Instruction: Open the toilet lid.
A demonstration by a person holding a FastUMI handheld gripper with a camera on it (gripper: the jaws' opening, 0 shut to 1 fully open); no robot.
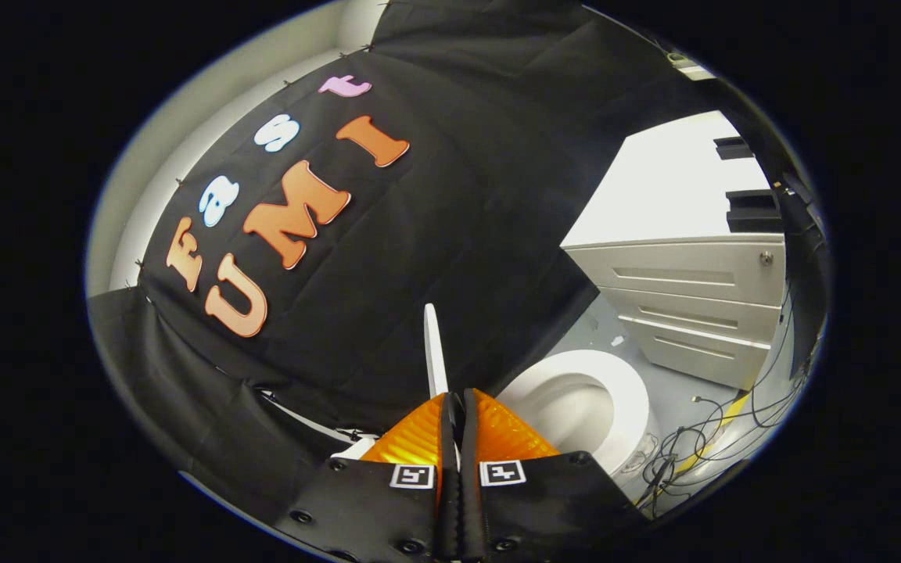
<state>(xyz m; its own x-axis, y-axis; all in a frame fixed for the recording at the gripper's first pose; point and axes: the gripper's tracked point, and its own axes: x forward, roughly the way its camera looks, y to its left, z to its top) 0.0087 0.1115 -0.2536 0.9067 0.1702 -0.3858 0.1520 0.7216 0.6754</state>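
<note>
I am seeing my gripper [457, 403] with its two fingers drawn together, and they are clamping the thin edge of the lid [435, 352] between them. The lid is standing raised, edge-on to me, rising from between the fingertips and leaning against the black cloth wall [458, 234] behind it. The view is sitting tilted, so everything is leaning over to one side.

Just beside the fingers, on their right, the toilet [615, 383] is lying open: I am looking into the white bowl with the seat ring around it. The lid is meeting the toilet near my fingertips, though the hinge itself is hiding behind the fingers and I cannot make it out.

Beyond the toilet a pale drawer cabinet [693, 297] is standing on the grey floor [673, 391], with three drawer fronts facing me. A tangle of cables [701, 446] is trailing over the floor just beside the bowl, between it and the cabinet, with a yellow one among the dark ones. A light wall [145, 180] is showing past the far side of the cloth.
</note>
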